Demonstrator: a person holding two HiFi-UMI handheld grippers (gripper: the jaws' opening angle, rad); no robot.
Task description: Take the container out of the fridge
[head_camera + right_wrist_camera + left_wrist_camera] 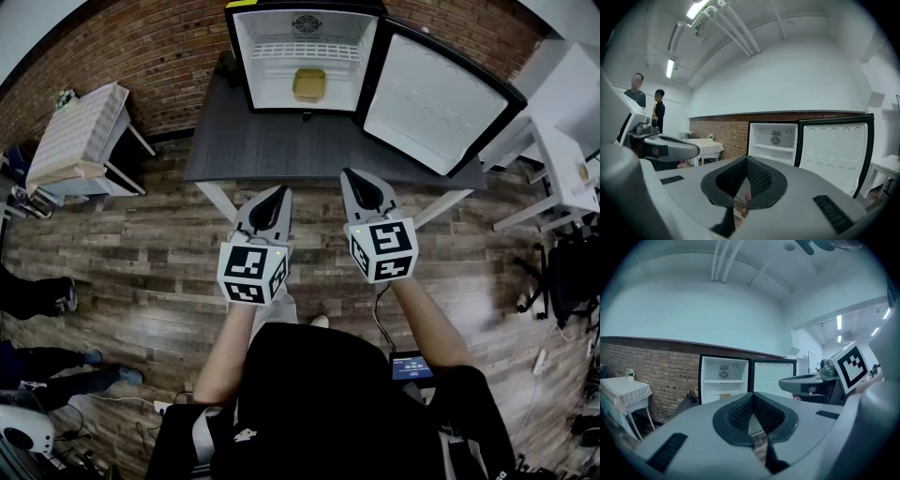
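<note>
A small black fridge (300,56) stands open at the back of a dark table (281,150). A yellowish container (308,84) sits on the fridge floor below a wire shelf. Both grippers hover in front of the table over the wooden floor, well short of the fridge. My left gripper (281,193) is shut with nothing in it, and so is my right gripper (351,176). In the left gripper view the closed jaws point at the fridge (724,380), and the container (724,396) shows just above them. In the right gripper view the fridge (773,140) is ahead and the container is hidden.
The fridge door (436,98) swings open to the right over the table's corner. A small table with a checked cloth (80,131) stands at the left by the brick wall. White furniture (562,141) is at the right. Two people (647,101) stand far to the left.
</note>
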